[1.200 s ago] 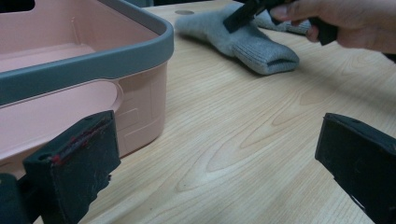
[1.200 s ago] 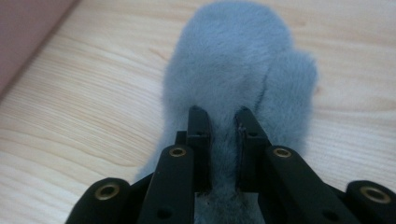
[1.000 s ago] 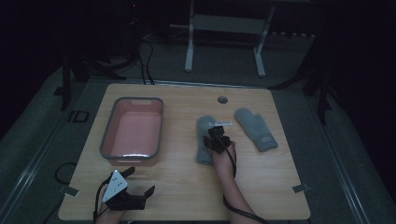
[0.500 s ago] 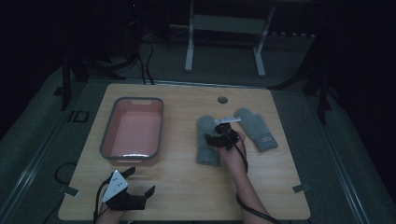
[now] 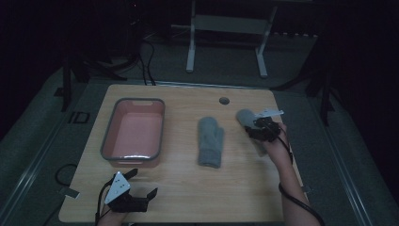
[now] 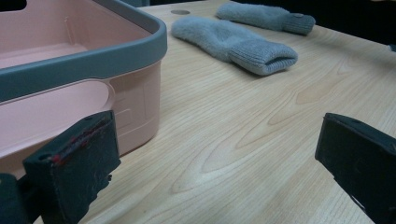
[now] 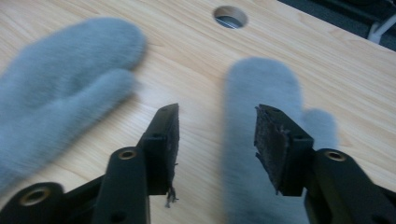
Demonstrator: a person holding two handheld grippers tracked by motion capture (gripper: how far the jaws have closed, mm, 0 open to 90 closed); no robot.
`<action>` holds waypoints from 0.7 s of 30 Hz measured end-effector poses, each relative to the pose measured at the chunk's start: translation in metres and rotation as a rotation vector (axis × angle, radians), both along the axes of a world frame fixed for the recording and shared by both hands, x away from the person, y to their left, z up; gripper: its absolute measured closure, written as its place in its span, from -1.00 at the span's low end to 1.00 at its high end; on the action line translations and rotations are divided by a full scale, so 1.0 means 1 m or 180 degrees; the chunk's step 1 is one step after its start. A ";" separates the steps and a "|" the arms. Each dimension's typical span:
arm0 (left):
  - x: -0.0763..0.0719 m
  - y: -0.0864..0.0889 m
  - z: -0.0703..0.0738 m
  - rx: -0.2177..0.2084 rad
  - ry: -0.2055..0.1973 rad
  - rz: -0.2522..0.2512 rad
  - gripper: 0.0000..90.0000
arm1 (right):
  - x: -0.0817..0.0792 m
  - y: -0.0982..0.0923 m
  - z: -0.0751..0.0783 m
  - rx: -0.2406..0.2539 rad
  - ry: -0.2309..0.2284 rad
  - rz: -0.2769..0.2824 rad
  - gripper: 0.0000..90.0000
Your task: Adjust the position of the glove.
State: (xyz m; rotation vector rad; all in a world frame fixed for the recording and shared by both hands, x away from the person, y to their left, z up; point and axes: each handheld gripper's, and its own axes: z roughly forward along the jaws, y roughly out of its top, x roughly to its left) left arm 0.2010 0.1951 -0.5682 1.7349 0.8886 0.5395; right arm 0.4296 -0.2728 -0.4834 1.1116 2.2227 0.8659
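The right gripper [image 5: 260,126], having swung from the middle grey mitten [image 5: 210,140] to the far-right mitten [image 7: 261,154], is hovering there with jaws parted, apparently readying a pickup, while the left gripper [image 5: 134,188] is idling wide open near the pink bin [image 5: 134,161].

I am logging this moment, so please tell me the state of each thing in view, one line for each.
Bin: upright, nothing inside.
Left mitten: flat on the table, untouched.
Right mitten: flat, under the right gripper.
Left gripper: open, low by the bin.
Right gripper: open over the right mitten.
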 end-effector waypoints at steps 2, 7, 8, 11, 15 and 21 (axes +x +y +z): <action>0.000 0.000 0.000 0.0000 -0.0004 -0.0009 -1.00 | 0.003 -0.009 0.000 -0.0057 -0.0019 0.0004 0.10; 0.000 0.000 0.000 0.0009 -0.0019 -0.0019 -1.00 | 0.014 -0.026 -0.008 -0.0069 0.0105 -0.0056 0.08; 0.000 0.000 0.000 0.0002 -0.0022 -0.0018 -1.00 | 0.016 -0.029 -0.011 -0.0064 0.0142 -0.0081 0.08; 0.000 0.001 0.000 -0.0005 -0.0017 -0.0014 -1.00 | 0.020 -0.036 -0.020 -0.0099 0.0206 -0.0101 0.08; 0.000 0.001 0.000 -0.0026 -0.0020 -0.0013 -1.00 | 0.024 -0.042 -0.034 -0.0105 0.0305 -0.0165 0.07; 0.000 0.000 -0.001 -0.0025 -0.0020 -0.0033 -1.00 | 0.028 -0.045 -0.055 -0.0119 0.0398 -0.0269 0.19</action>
